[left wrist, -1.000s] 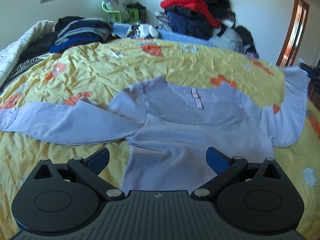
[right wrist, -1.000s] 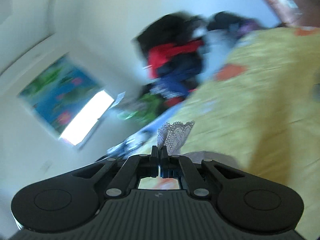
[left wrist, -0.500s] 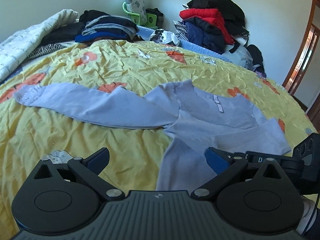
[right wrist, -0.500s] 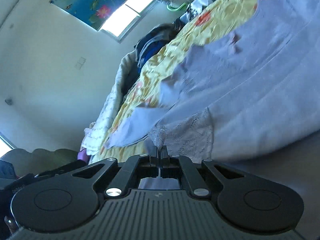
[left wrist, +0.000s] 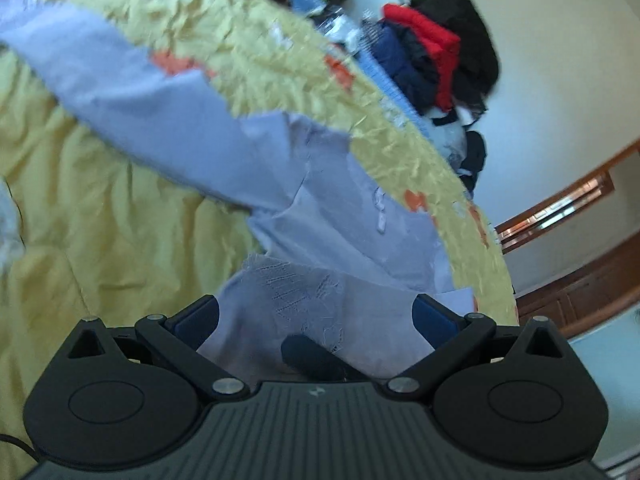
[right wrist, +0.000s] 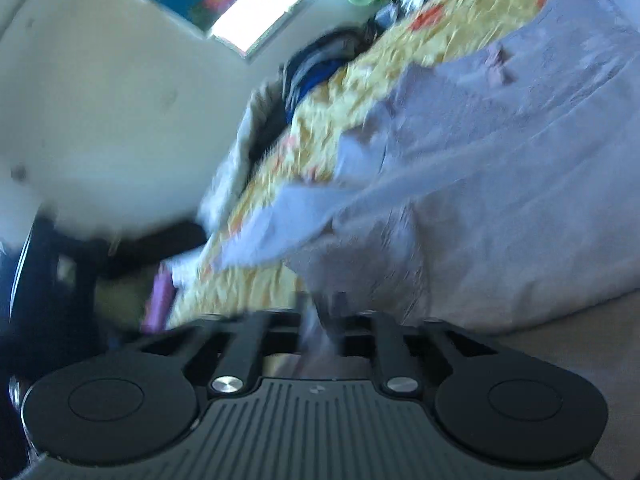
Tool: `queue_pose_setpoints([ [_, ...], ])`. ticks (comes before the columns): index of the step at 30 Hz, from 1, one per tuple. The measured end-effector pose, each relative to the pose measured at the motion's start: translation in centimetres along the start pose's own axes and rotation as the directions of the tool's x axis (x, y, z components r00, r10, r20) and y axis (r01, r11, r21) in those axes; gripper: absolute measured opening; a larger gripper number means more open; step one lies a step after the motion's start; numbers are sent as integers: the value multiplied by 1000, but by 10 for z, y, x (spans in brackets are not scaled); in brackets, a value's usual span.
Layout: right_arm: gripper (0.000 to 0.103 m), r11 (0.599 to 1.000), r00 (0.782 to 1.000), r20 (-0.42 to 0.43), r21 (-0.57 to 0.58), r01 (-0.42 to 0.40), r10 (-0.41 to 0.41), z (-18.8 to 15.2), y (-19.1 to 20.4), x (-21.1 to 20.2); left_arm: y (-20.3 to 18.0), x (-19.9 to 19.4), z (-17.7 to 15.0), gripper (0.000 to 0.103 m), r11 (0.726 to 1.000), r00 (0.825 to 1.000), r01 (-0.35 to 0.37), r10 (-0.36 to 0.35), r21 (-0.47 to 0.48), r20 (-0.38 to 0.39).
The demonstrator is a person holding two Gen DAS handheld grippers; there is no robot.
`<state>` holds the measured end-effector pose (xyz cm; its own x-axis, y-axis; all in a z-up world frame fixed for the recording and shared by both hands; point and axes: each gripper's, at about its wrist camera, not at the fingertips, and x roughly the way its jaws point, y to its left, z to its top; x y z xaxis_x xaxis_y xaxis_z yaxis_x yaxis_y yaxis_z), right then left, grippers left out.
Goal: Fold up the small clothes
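Observation:
A lavender long-sleeved top (left wrist: 328,216) lies on the yellow bedspread (left wrist: 100,220). One sleeve (left wrist: 120,92) stretches away to the upper left. The other sleeve is folded across the body, and its lace cuff (left wrist: 296,288) rests just ahead of my left gripper (left wrist: 314,316). That gripper hangs wide open over the top's lower part, gripping nothing. A dark finger of the right gripper (left wrist: 312,356) pokes in between its jaws. The right wrist view is blurred. In it my right gripper (right wrist: 322,312) sits low on the top (right wrist: 500,160), its jaws opening, with a bit of pale cloth between the fingers.
A heap of red, navy and black clothes (left wrist: 432,52) stands at the bed's far end, near a wooden door frame (left wrist: 560,208). Folded dark clothes (right wrist: 316,68) and a pale quilt (right wrist: 236,152) lie along the bed's window side, under the window (right wrist: 272,8).
The right gripper swung the lace cuff down across the top, then its shut jaws parted. The left gripper rolled and came nearer the top, still open.

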<state>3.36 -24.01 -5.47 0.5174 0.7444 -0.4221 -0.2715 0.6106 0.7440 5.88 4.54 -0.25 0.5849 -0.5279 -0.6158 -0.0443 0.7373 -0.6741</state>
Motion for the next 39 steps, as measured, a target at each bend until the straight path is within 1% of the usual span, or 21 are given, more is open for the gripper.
queue_pose_setpoints([
  [2,48,999,1000,26,-36,-12,13,-4,5,-6,5,8,0,103,999,999,9,-11,-51,-39],
  [5,48,999,1000,24,-37,-11,12,-7,3,-22,11,9,-3,103,996,998,-14,9,-92,-58],
  [8,48,999,999,39,25,-23,23,-5,-8,-45,14,7,-4,103,993,997,-11,3,-114,-71],
  [12,48,990,997,64,136,-45,37,-6,-26,-68,14,13,-6,103,991,996,-41,31,-127,-80],
  [14,48,988,997,76,148,-42,31,-9,-29,-72,10,17,-7,93,991,995,-83,75,-110,-69],
  [15,48,988,997,77,150,-38,27,-11,-31,-73,9,19,-7,76,990,993,-104,97,-94,-72],
  [16,48,988,997,73,152,-32,21,-12,-32,-72,7,22,-6,71,989,989,-123,115,-81,-88],
  [17,48,987,997,71,156,-28,17,-14,-33,-72,7,21,-6,71,989,989,-120,112,-82,-93],
  [19,49,987,997,68,156,-31,21,-18,-33,-71,6,20,-6,65,992,991,-89,80,-89,-105],
  [20,49,988,997,68,153,-34,23,-19,-32,-71,6,19,-6,65,993,992,-85,75,-87,-105],
  [22,49,987,997,67,153,-40,30,-19,-31,-68,8,19,-7,63,990,990,-107,99,-88,-97],
  [23,49,987,997,67,156,-43,32,-19,-31,-67,9,21,-7,59,988,988,-126,117,-89,-102],
  [24,49,987,997,66,157,-45,35,-18,-31,-65,9,22,-7,50,987,986,-137,128,-88,-102],
  [26,49,987,997,64,152,-47,37,-18,-29,-64,7,23,-6,27,984,983,-166,159,-69,-97],
  [27,49,988,997,63,150,-46,37,-19,-29,-64,5,26,-6,8,982,978,-183,177,-49,-111],
  [28,49,988,997,62,150,-45,36,-19,-29,-64,6,29,-7,6,979,973,-202,195,-40,-127],
  [30,49,988,997,63,149,-45,36,-20,-30,-65,6,32,-8,2,977,971,-212,207,-32,-119],
  [33,49,987,997,66,155,-43,33,-21,-32,-64,-7,30,-9,1,967,964,-249,252,47,-89],
  [35,49,987,998,62,153,-39,30,-21,-32,-65,-17,20,-5,1,963,965,-250,256,103,-53],
  [37,49,989,998,56,146,-34,26,-20,-31,-65,-24,-2,2,1,960,969,-246,249,137,-2],
  [39,49,990,998,56,137,-29,22,-17,-28,-67,-21,-24,10,1,943,956,-293,286,156,66],
])
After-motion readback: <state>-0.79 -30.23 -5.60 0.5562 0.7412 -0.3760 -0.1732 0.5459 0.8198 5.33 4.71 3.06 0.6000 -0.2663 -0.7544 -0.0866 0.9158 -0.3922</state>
